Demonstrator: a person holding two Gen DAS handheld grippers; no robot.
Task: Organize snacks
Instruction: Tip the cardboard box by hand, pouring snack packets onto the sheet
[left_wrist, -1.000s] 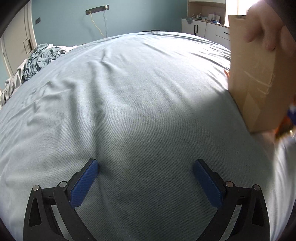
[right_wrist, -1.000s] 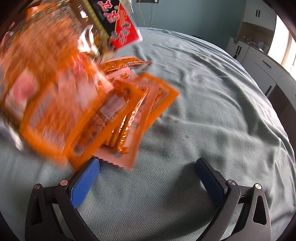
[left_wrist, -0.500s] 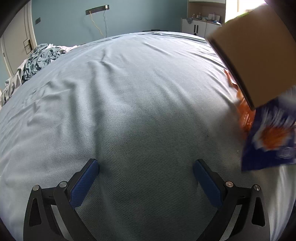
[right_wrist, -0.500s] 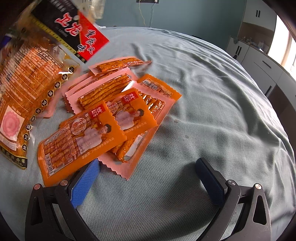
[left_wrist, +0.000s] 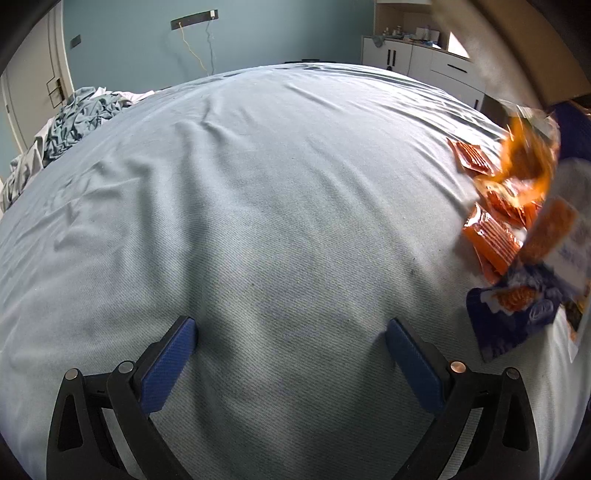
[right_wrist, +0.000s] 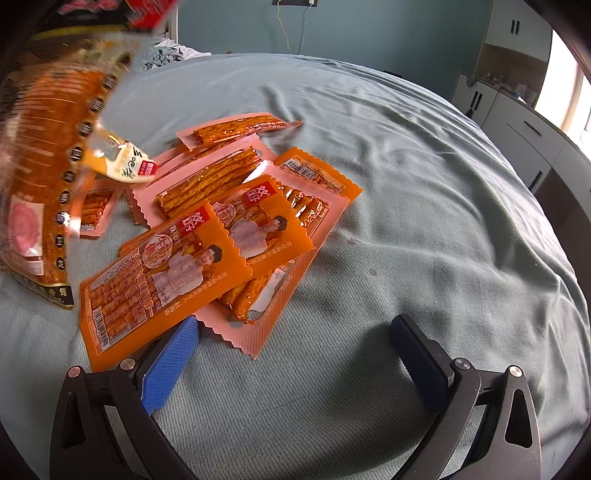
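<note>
Several orange and pink snack packets (right_wrist: 207, 240) lie in a loose heap on the blue-grey bedsheet (right_wrist: 424, 221), just ahead of my right gripper (right_wrist: 295, 354), which is open and holds nothing. A large orange bag (right_wrist: 48, 177) and a small cream packet (right_wrist: 122, 162) are blurred in the air at the left. In the left wrist view the same snacks (left_wrist: 495, 236) and a dark blue bag (left_wrist: 517, 317) tumble at the far right under a tipped cardboard box (left_wrist: 535, 48). My left gripper (left_wrist: 291, 354) is open over bare sheet.
Crumpled bedding (left_wrist: 70, 125) lies at the bed's far left. White cabinets (left_wrist: 424, 59) stand beyond the bed at the right. A cable hangs from a wall fixture (left_wrist: 194, 22). The sheet (left_wrist: 258, 203) spreads wide before the left gripper.
The cardboard box has tilted up and out of the frame, and snacks have poured from it onto the bed. More bags are falling now. Both grippers have stayed put.
</note>
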